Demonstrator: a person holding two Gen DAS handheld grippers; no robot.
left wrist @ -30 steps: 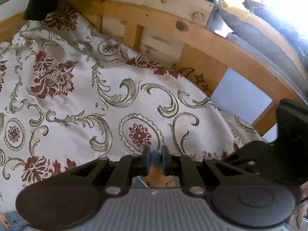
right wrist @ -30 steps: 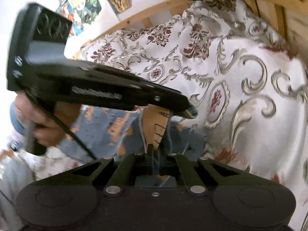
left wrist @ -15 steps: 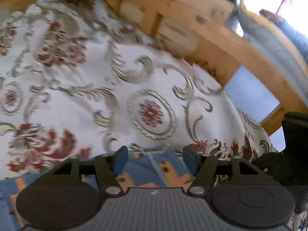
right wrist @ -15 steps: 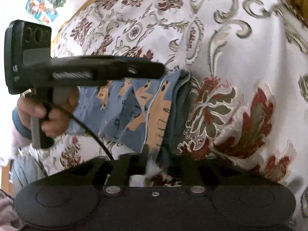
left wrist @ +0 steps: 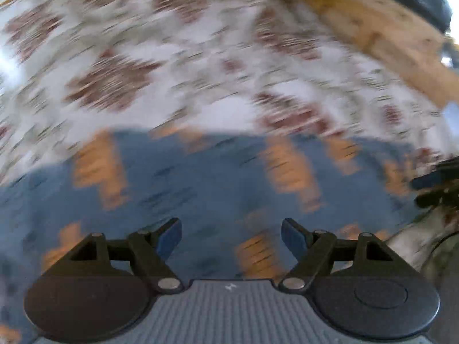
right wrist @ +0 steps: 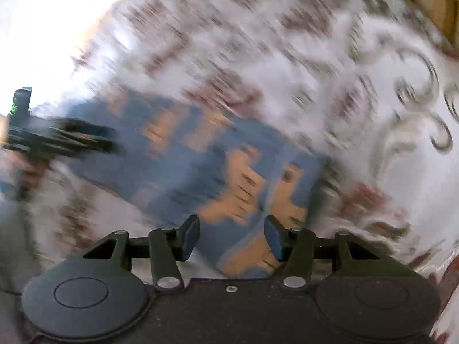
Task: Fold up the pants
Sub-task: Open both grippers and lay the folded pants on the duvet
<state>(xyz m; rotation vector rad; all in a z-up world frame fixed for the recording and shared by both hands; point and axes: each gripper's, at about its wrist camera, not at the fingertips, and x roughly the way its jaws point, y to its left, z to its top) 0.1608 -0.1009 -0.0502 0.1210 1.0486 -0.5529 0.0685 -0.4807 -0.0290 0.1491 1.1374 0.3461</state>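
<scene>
The pants [left wrist: 218,177] are thin printed cloth, blue with orange figures. I judge them light, soft and limp, so they will sag and slide on themselves when lifted. The best places to take them are an outer edge or a corner of the folded stack, pinching all layers together.

They lie flat on the bed cover [left wrist: 200,57], a white fabric with dark red flowers. In the left wrist view they spread directly ahead of and below the left hand-held gripper [left wrist: 231,236]. Its jaws are spread wide, nothing is between them, and I cannot tell if they touch the cloth because the picture is blurred by motion.

The right hand-held gripper [right wrist: 231,236] also has its jaws apart, somewhat less wide, and it holds nothing. A corner of the pants [right wrist: 215,166] lies just ahead of it and under its fingers. The left tool shows far to its left side.
</scene>
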